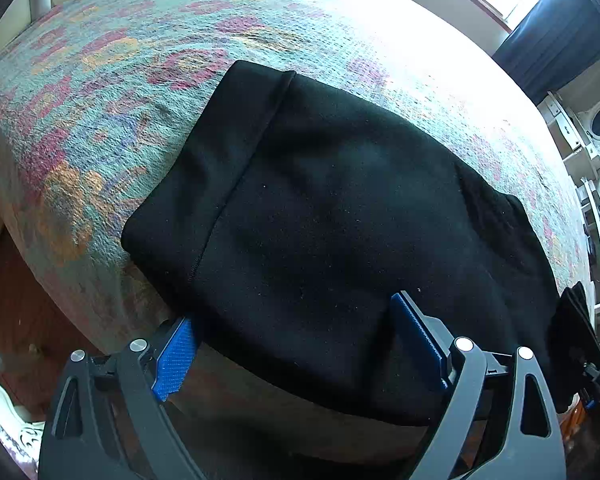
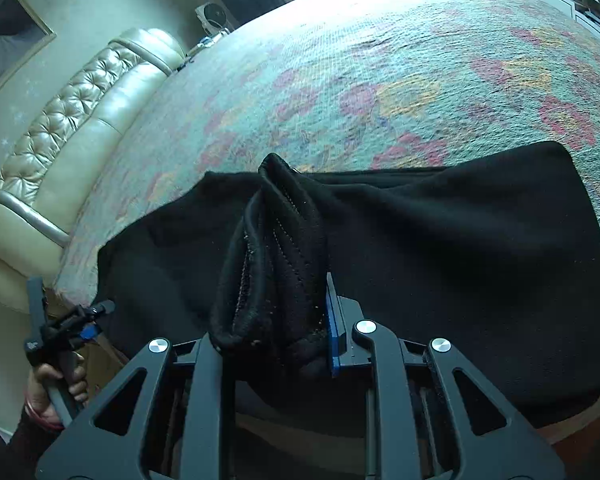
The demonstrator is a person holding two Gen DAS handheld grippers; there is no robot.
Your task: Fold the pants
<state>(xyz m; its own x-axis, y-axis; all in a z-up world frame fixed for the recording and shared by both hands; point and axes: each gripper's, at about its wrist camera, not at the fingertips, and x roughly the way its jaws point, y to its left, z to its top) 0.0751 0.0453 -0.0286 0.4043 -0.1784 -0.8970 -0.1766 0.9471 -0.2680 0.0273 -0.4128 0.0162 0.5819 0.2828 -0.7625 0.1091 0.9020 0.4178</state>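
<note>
The black pants (image 1: 340, 216) lie folded on the flowered bedspread (image 1: 140, 80), close to the near edge of the bed, with a seam running along one side. In the right wrist view, a bunched, thick hem of the pants (image 2: 272, 264) stands up between the blue pads of the right gripper (image 2: 274, 320), which is nearly closed and clamped on that cloth. The left gripper (image 1: 300, 344) hovers over the near edge of the pants with its jaws wide apart, holding nothing. A hand (image 2: 56, 388) grips its handle. A padded headboard (image 2: 72, 128) stands beyond the bed.
</note>
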